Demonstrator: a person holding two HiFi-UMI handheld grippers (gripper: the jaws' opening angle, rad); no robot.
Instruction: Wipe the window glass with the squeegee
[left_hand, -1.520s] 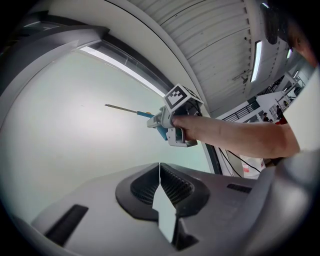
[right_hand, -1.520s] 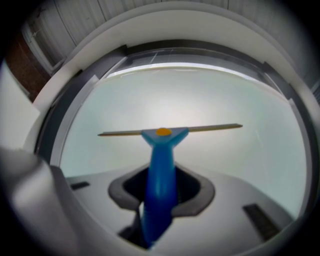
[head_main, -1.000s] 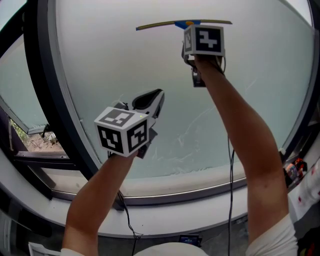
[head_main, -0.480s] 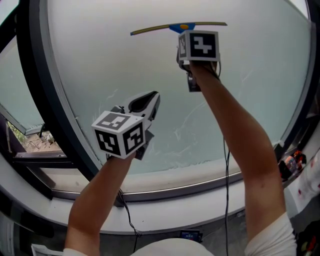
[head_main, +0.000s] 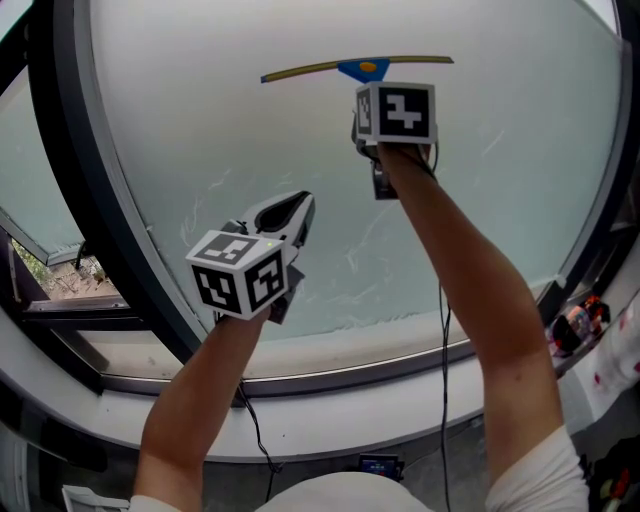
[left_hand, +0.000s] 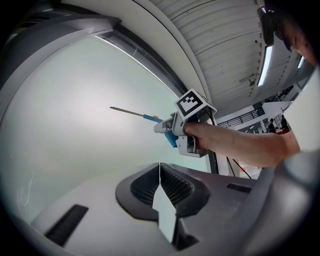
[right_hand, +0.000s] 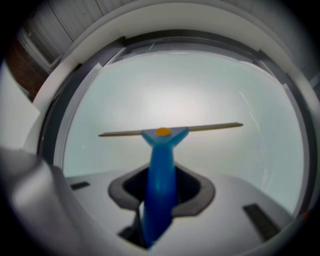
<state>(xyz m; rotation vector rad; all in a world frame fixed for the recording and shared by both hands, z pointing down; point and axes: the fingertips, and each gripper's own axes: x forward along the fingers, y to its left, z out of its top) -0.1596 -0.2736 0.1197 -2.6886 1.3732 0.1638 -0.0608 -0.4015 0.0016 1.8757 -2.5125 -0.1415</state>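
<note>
one blue-handled squeegee is sitting high on the window glass, its long blade lying nearly level w/ the left end dipping slightly and appearing to rest on the pane. the right gripper is clamping the handle, jaws pinching it from both sides, blade pointing away from the person at the end of an outstretched arm. the left gripper is hanging lower and to the left, near the glass but apart from it, jaw tips pressed together w/ nothing between them. judging by this, a wiping stroke is under way near the top of the pane. thin streaks are showing across the lower part, so most of the glass is looking unwiped. the next move is probably calling for even pressure along the whole blade while drawing it down toward those streaks, w/o letting either end lift. count: 1 squeegee, 2 grippers, 1 main pane plus 1 side pane beyond the dark frame, and 2 cables, 1 trailing from each gripper toward the pale sill.
</note>
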